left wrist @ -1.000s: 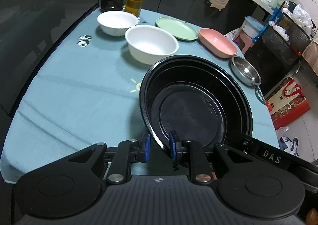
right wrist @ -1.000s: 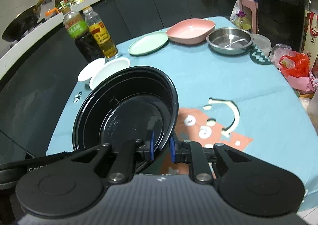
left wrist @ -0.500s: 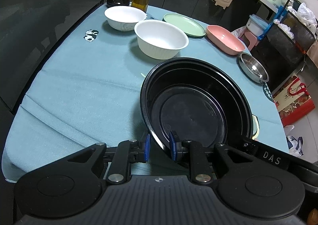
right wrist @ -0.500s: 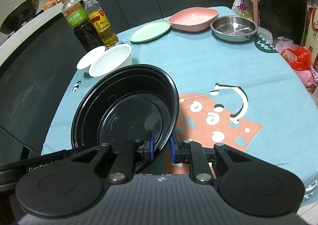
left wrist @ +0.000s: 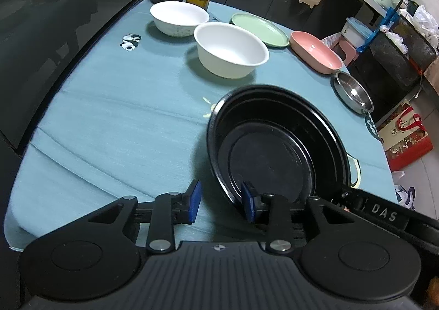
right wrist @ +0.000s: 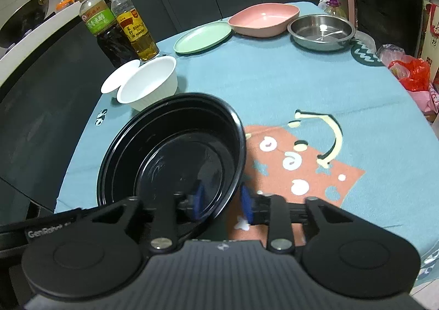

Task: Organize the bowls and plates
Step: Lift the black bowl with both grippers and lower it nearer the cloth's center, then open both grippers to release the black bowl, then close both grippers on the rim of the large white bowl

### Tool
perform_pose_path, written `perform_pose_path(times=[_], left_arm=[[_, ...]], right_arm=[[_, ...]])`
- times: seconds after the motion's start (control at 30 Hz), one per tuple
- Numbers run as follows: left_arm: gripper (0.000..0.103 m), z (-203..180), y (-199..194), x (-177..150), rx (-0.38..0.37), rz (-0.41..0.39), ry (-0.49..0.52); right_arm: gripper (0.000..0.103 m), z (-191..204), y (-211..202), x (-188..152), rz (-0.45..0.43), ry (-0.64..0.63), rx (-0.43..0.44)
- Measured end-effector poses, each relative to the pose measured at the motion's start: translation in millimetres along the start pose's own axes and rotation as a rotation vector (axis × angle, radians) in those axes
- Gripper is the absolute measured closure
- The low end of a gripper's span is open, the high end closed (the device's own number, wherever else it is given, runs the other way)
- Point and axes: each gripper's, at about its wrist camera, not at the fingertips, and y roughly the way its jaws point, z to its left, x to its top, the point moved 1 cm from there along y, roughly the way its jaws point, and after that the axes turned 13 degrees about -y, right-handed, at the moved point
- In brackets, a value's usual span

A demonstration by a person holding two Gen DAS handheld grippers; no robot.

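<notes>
A large black bowl (left wrist: 274,156) (right wrist: 178,162) rests on the blue tablecloth (left wrist: 109,107), and it looks like two bowls nested. My left gripper (left wrist: 221,201) straddles its near-left rim. The jaws are opening, one blue pad outside and one inside, and neither pad presses the rim. My right gripper (right wrist: 221,202) straddles the opposite near rim the same way, its jaws opening and its pads off the rim. Further back stand two white bowls (left wrist: 231,49) (left wrist: 178,18), a green plate (left wrist: 259,29), a pink dish (left wrist: 315,52) and a steel bowl (left wrist: 352,92).
Two sauce bottles (right wrist: 109,33) (right wrist: 138,33) stand at the table's far edge behind the white bowls (right wrist: 149,85). A printed orange patch (right wrist: 296,167) lies right of the black bowl. Bags and a stool stand beyond the table's right edge.
Both grippers' jaws have widened and let go of the black bowl's rim. The bowl sits slightly lower and flatter on the cloth than before.
</notes>
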Motion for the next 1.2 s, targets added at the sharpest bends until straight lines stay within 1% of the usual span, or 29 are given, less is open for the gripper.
perform_pose_path(times=[0.1, 0.17, 0.27, 0.47, 0.67, 0.9, 1.07, 1.2], left_arm=[[0.071, 4, -10, 8, -0.009, -0.041, -0.017], [0.069, 4, -16, 13, -0.017, -0.064, -0.029], [0.069, 4, -22, 23, -0.035, -0.093, -0.042], [0.068, 1, -22, 47, -0.028, -0.154, -0.079], [0.068, -6, -7, 71, 0.0, -0.169, -0.097], [0.068, -9, 23, 97, 0.026, -0.141, -0.115], [0.068, -13, 37, 115, -0.004, -0.161, -0.099], [0.068, -17, 52, 127, 0.006, -0.151, -0.098]], right_arm=[[0.064, -4, -8, 7, -0.028, -0.007, -0.026], [0.061, -7, -12, 13, -0.048, -0.007, -0.03], [0.06, -11, -14, 21, -0.065, -0.01, -0.039], [0.06, -13, -8, 41, -0.081, -0.026, -0.036], [0.06, -11, 4, 65, -0.083, -0.045, -0.013], [0.06, -4, 32, 94, -0.058, -0.074, 0.012], [0.06, 2, 50, 114, -0.041, -0.092, 0.031], [0.06, 8, 66, 126, -0.027, -0.111, 0.047]])
